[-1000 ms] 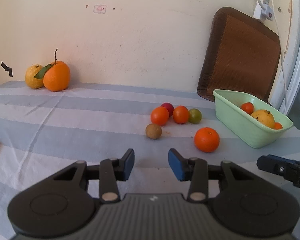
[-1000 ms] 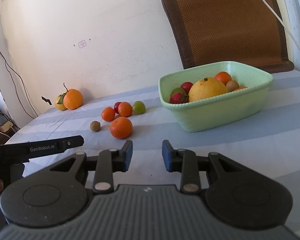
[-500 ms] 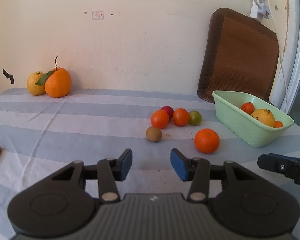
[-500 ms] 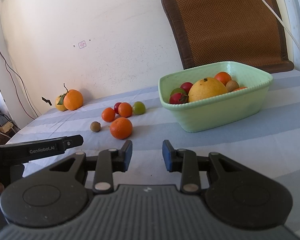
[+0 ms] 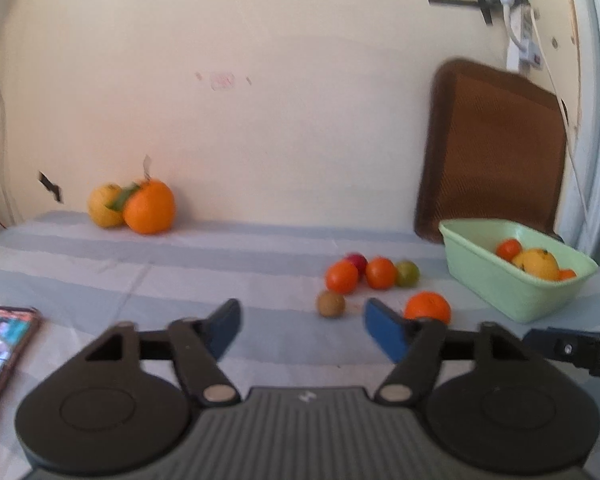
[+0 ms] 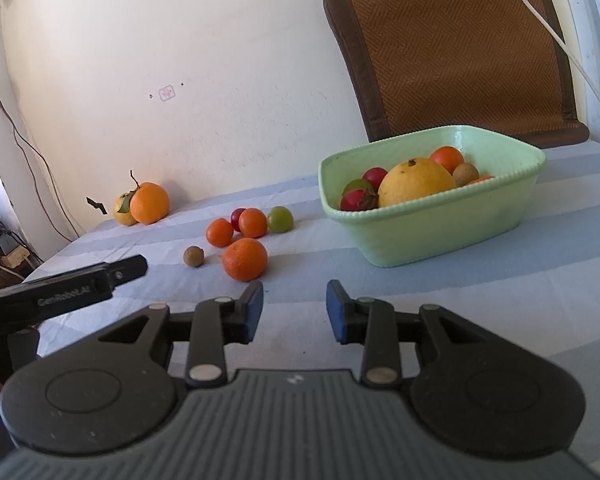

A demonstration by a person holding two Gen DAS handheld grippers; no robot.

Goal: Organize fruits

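Fruits: six loose ones lie in a cluster on the striped tablecloth [image 6: 460, 300], between the grippers and the green basin [image 6: 440, 232], which already holds several more.
Left gripper [image 5: 302, 326]: fingers spread wide, holding nothing, hovering short of the brown longan [image 5: 331, 303].
Right gripper [image 6: 294, 306]: fingers apart, empty, just behind the big tangerine [image 6: 245, 259].
Count, cluster: one big tangerine, two small tangerines [image 6: 236, 227], one red fruit [image 6: 237, 215], one green fruit [image 6: 280, 219], one longan.
Count, far corner: one orange [image 5: 149, 207] touching one yellow fruit [image 5: 103, 210].
Count, basin: about six show; some may be hidden.
Risk: round fruit probably rolls if a finger nudges it; the touching cluster may scatter.
Risk: the phone [image 5: 4, 340] lies near the left gripper's sweep.
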